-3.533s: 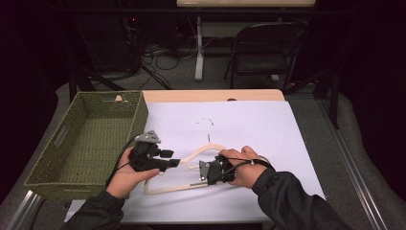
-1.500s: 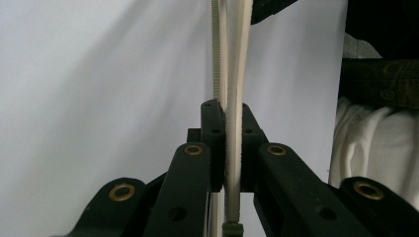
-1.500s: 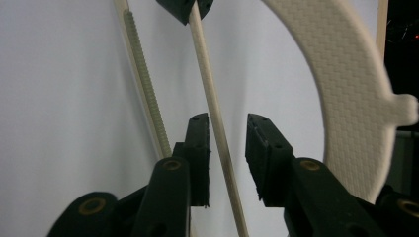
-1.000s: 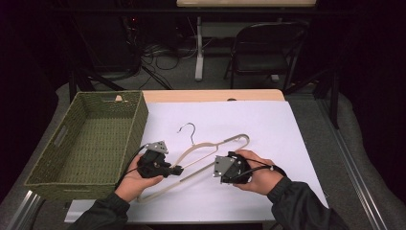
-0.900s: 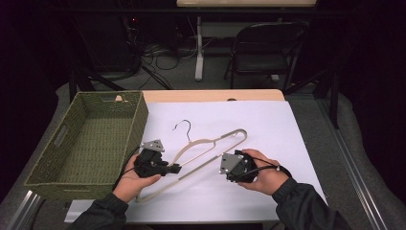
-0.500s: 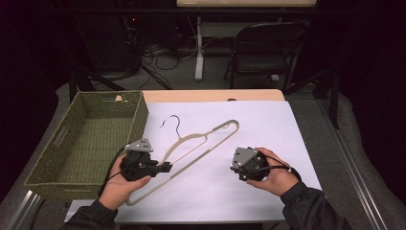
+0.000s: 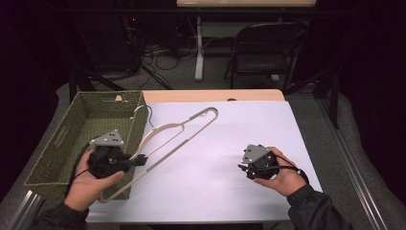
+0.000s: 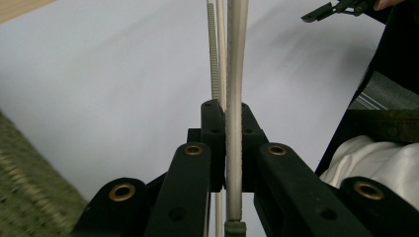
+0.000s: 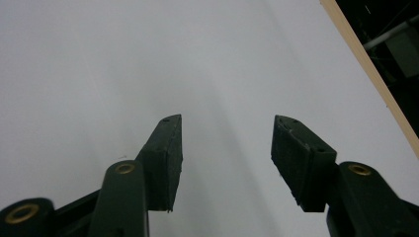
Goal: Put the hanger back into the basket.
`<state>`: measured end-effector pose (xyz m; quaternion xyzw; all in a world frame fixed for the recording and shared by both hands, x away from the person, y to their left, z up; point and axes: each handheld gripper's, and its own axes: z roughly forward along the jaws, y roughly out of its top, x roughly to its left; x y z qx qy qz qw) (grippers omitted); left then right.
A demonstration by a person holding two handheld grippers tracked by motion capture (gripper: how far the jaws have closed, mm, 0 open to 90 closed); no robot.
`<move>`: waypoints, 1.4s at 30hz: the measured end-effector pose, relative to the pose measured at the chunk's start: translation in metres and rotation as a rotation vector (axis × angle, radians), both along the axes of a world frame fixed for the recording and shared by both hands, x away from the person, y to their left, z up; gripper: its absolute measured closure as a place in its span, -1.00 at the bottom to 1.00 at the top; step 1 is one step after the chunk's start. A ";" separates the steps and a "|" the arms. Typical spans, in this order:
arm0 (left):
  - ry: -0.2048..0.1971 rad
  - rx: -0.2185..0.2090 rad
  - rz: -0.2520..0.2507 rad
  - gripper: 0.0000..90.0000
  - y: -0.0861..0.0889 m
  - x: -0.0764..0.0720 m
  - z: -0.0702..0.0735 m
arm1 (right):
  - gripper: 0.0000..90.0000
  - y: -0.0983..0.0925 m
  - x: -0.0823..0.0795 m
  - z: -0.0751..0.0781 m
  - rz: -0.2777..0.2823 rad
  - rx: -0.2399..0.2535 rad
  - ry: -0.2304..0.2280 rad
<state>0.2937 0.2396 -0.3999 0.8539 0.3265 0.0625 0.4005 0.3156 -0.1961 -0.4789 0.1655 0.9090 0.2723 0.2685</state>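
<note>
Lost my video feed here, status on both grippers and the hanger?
Left gripper shut on hanger, lifted, hook over the basket rim. Right gripper open, holding nothing, above the white sheet. Nothing in the way.

cream hanger (image 7: 165,141) with grey wire hook, olive-green woven basket (image 7: 72,139), white table sheet (image 7: 225,158) – tan wood edge, black grippers – brass rivets, grey top plates

My left claw (image 8: 226,148) is matt black plastic with brass-coloured rivets, as is my right claw (image 9: 225,158). The hanger (image 7: 165,139) looks like smooth cream plastic with a thin metal hook. The basket (image 7: 76,136) is rough green weave. The worktop (image 7: 230,158) wears a smooth, matt white sheet over a pale wood edge.
</note>
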 end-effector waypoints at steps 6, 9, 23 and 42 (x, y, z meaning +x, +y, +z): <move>-0.017 -0.014 0.044 0.94 0.026 -0.001 0.015 | -0.12 -0.007 0.009 -0.003 -0.062 0.025 0.031; -0.025 -0.011 0.064 0.94 0.036 -0.001 0.023 | -0.18 -0.008 0.013 -0.004 -0.093 0.039 0.063; -0.077 0.086 0.120 0.94 0.094 0.025 0.040 | -0.24 -0.016 0.017 -0.010 -0.167 0.048 0.070; -0.061 0.099 0.278 0.94 0.195 0.064 0.009 | -0.24 -0.021 0.017 -0.013 -0.186 0.035 0.072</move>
